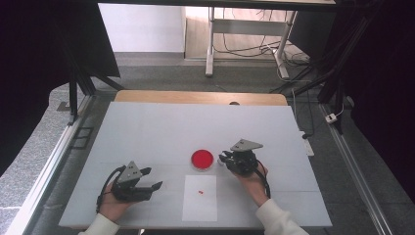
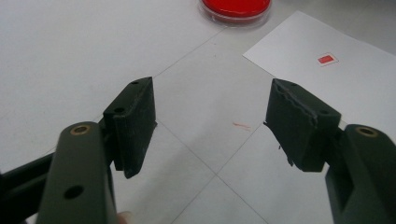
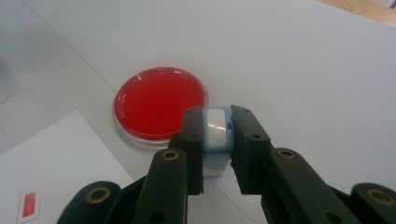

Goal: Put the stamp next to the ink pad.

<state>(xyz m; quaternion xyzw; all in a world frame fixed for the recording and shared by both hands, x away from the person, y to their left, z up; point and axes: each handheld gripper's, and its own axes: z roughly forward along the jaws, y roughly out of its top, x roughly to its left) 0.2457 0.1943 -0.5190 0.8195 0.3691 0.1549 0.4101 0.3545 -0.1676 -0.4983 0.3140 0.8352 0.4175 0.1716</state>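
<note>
A: White table [image 1: 147, 132] under dark curtains, desk legs and cables at the top of the high view. What's on it?

B: Red dish [image 1: 202, 158] at centre, paper sheet [image 1: 200, 197] just below it, lower centre. Small red mark [image 1: 201, 191] printed on the sheet.

A: Right gripper [image 1: 226, 157]?

B: Right of centre, just beside the dish. In the right gripper view its jaws are clenched on a small block [image 3: 216, 135], white with a pale blue edge. Looks like a stamp, can't be sure. Block sits bottom centre of that view, its lower end at the dish [image 3: 161, 103] rim, held low near the table.

A: Touching the red stuff?

B: No, beside the rim, not over the red. Can't tell if its base rests on the table.

A: Left gripper [image 1: 155, 179]?

B: Lower left of the high view, well apart from the dish. Jaws spread, nothing between them; its own view looks across bare table to the sheet [image 2: 327, 70] and mark [image 2: 327, 59] upper right, dish [image 2: 236, 9] at the top edge.

A: Progress?

B: My read: the pick-up is done, block gripped. If it's a stamp, inking in the dish and pressing on the sheet are left. One mark on the sheet already, plus a faint red smear [image 2: 241, 125] on the table. Early to middle.
</note>
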